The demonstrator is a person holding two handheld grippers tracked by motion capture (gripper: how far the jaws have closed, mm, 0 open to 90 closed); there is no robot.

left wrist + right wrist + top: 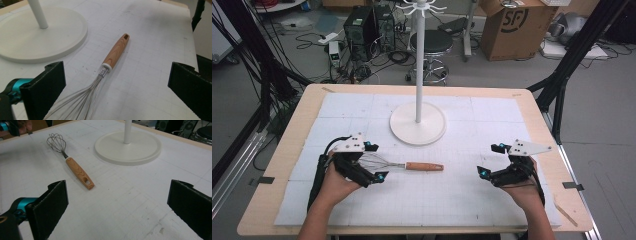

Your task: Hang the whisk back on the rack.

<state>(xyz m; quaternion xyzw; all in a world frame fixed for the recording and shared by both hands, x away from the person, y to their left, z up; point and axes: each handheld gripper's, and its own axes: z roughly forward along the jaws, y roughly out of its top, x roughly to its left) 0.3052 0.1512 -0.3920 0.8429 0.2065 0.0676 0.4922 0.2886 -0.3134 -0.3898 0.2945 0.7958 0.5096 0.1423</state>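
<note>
the whisk (404,164) lies flat on the white gridded mat (462,200), a little in front of the round base of the white stand (417,123) and apart from it. its wooden handle (424,166) points toward the person's right, its wire head (377,162) toward the left.

the left gripper (374,160) sits right at that wire end with its 2 black jaws spread wide. in the left gripper view the wires (87,100) run up from between the jaws and the handle (116,51) stretches away beyond them (neither pad presses on the wires, and bare mat shows on either side). the hole at the handle's tip faces up.

the right gripper (490,160) rests low over the mat on the right side, well apart from the whisk's handle tip, its jaws also spread wide with nothing but mat between them. in the right gripper view the whisk (71,162) lies ahead and to the left, the stand's base (128,145) ahead and farther back.

each gripper is held in a hand, the forearms coming in from the near edge of the wooden table (287,150).
</note>
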